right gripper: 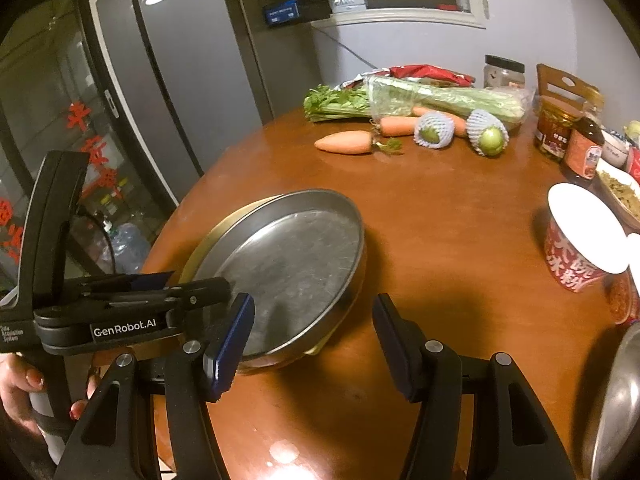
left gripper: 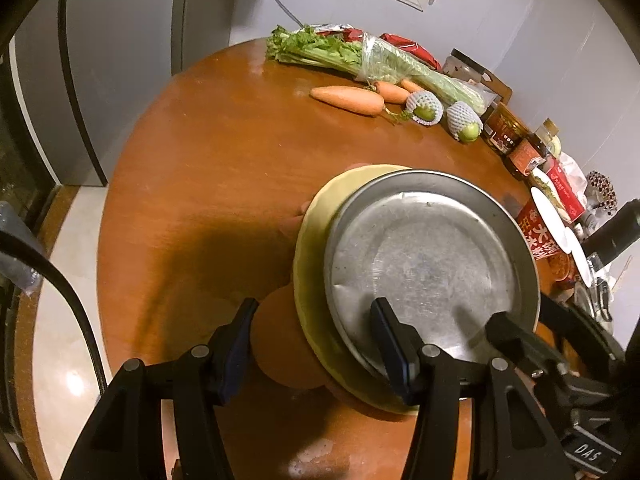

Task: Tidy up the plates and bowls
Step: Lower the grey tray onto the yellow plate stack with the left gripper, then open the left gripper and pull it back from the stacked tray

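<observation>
1. Nearest: left gripper (left gripper: 316, 344), jaws parted astride the near rim of the round steel pan (left gripper: 432, 264), gripping nothing.
2. Pan stacked on pale yellow plate (left gripper: 316, 216), on round wooden table (left gripper: 224, 148), well short of the carrots.
3. Right gripper (right gripper: 314, 344) released beside pan.
4. Best: withdraw slowly, without nudging the stack.

Quick tally of what's on the table (right gripper: 440, 240): three carrots, the big one (right gripper: 345, 143) out front and two (right gripper: 396, 125) tucked behind it. Two green fruits in white foam netting (right gripper: 434, 131) (right gripper: 489, 133). One bunch of celery (right gripper: 424, 98) in a plastic sleeve. One metal pan (right gripper: 296, 264) stacked on one yellow plate (left gripper: 316, 236). One red paper noodle cup (right gripper: 580, 240), two dark sauce bottles (right gripper: 586, 148) (right gripper: 556, 128) and one clear lidded jar (right gripper: 504, 72). Can't count the rest on the right, too cluttered.
</observation>
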Action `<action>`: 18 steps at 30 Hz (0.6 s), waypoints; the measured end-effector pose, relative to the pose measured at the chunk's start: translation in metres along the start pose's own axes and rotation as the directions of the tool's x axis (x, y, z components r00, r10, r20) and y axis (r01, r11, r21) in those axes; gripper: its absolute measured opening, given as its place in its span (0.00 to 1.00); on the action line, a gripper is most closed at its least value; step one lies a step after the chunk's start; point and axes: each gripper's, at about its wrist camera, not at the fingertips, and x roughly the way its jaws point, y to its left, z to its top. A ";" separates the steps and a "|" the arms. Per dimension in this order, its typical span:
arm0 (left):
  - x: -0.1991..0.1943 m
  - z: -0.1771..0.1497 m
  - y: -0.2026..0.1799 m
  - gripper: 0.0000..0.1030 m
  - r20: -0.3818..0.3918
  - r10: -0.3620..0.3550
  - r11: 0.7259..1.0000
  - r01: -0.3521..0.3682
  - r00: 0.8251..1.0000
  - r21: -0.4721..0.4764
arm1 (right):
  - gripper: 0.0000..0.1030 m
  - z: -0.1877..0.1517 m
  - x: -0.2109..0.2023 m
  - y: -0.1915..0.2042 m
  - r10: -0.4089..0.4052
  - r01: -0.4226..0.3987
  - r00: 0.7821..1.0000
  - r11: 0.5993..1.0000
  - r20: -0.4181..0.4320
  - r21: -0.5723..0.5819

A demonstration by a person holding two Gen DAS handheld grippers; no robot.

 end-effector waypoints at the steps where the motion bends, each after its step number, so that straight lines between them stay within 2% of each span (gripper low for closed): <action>1: 0.001 0.001 -0.001 0.55 -0.002 0.000 1.000 0.000 1.000 0.001 | 0.61 0.000 0.002 0.000 0.004 -0.004 1.000 1.000 -0.006 0.000; 7: 0.006 0.007 -0.006 0.55 -0.005 0.010 1.000 -0.010 1.000 0.021 | 0.61 -0.001 0.016 0.004 0.014 -0.015 0.999 1.000 -0.035 -0.011; 18: 0.024 0.019 -0.038 0.55 -0.020 -0.001 0.997 0.003 1.000 0.075 | 0.61 0.003 0.015 -0.021 -0.069 0.069 0.997 0.998 -0.016 -0.008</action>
